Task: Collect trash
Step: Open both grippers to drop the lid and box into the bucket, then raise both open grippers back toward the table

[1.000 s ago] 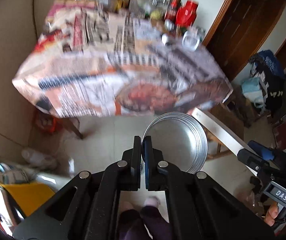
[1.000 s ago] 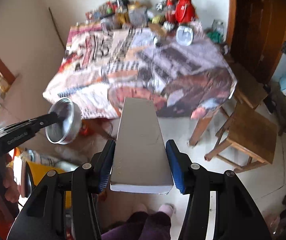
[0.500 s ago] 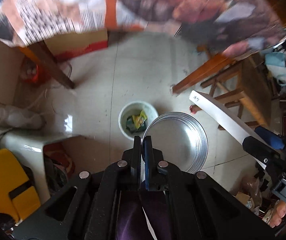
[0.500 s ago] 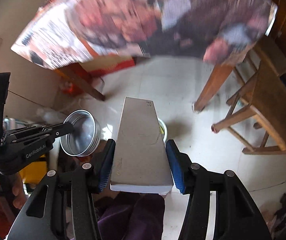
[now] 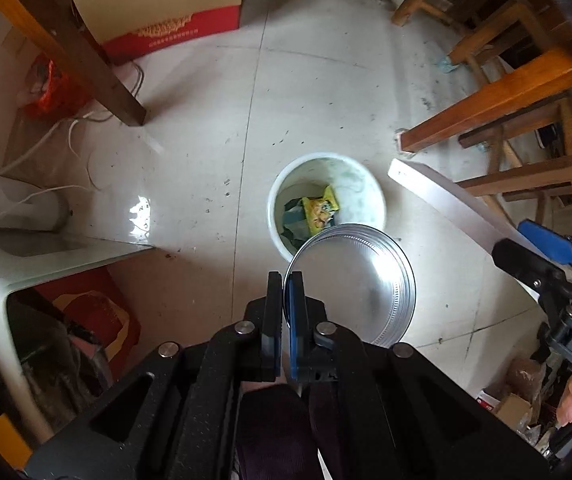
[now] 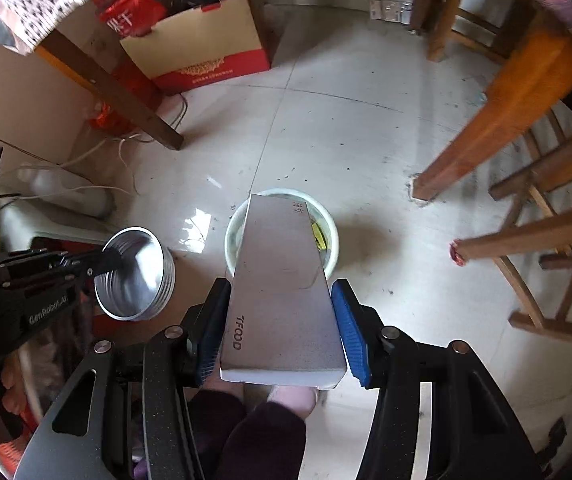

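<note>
Silver tin (image 5: 355,284) and grey box (image 6: 282,292) held above white bin (image 5: 359,188).

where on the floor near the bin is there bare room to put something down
Bare tile lies beyond the bin, between the dark table leg and the orange leg, up to the red box. Crowded along the left wall: cables, white stool. Chairs fill the right.

Two grippers: the left gripper (image 5: 284,280) and the right gripper (image 6: 280,320). One metal tin (image 5: 359,280), one long grey box (image 6: 282,292), one white bin (image 5: 361,188) on the floor, one red-and-tan carton (image 6: 206,46) at the far side.
</note>
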`<action>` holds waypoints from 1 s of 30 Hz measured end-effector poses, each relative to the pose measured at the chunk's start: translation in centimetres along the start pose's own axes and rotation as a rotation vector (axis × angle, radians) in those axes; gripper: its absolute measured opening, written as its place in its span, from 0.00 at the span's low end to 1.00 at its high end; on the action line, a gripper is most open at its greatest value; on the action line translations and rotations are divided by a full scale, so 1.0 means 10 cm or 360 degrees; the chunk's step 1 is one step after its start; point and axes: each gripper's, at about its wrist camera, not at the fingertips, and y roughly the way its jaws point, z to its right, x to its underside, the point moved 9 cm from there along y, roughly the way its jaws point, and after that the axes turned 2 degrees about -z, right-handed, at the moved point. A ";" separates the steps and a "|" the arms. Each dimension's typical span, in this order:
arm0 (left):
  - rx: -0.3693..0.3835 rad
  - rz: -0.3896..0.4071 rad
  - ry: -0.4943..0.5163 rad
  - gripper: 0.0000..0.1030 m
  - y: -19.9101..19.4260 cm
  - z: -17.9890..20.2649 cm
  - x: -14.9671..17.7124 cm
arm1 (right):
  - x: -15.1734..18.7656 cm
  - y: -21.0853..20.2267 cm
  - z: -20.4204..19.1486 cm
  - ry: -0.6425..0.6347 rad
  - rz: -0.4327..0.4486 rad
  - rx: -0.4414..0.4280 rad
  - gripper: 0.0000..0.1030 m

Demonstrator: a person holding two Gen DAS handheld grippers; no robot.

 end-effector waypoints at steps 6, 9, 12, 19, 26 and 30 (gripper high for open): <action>0.0014 0.0009 -0.0007 0.01 0.43 -0.04 -0.15 | -0.12 0.46 -0.11 0.0030 -0.0028 -0.0162 0.48; 0.0029 -0.0001 -0.0009 0.01 0.58 0.03 -0.20 | -0.14 0.54 -0.05 0.0056 -0.0033 -0.0120 0.59; 0.0042 -0.0012 -0.0008 0.01 0.67 0.09 -0.24 | -0.11 0.57 0.03 0.0045 -0.0031 -0.0041 0.60; 0.0120 -0.0086 -0.0001 0.42 0.84 0.36 -0.30 | -0.02 0.47 0.22 0.0093 -0.0075 -0.0008 0.60; 0.0095 -0.0052 0.0074 0.48 0.63 0.47 -0.33 | -0.08 0.33 0.26 0.0129 -0.0045 -0.0001 0.60; 0.0072 0.0000 0.0136 0.48 0.28 0.51 -0.35 | -0.15 0.11 0.21 0.0139 -0.0001 -0.0007 0.60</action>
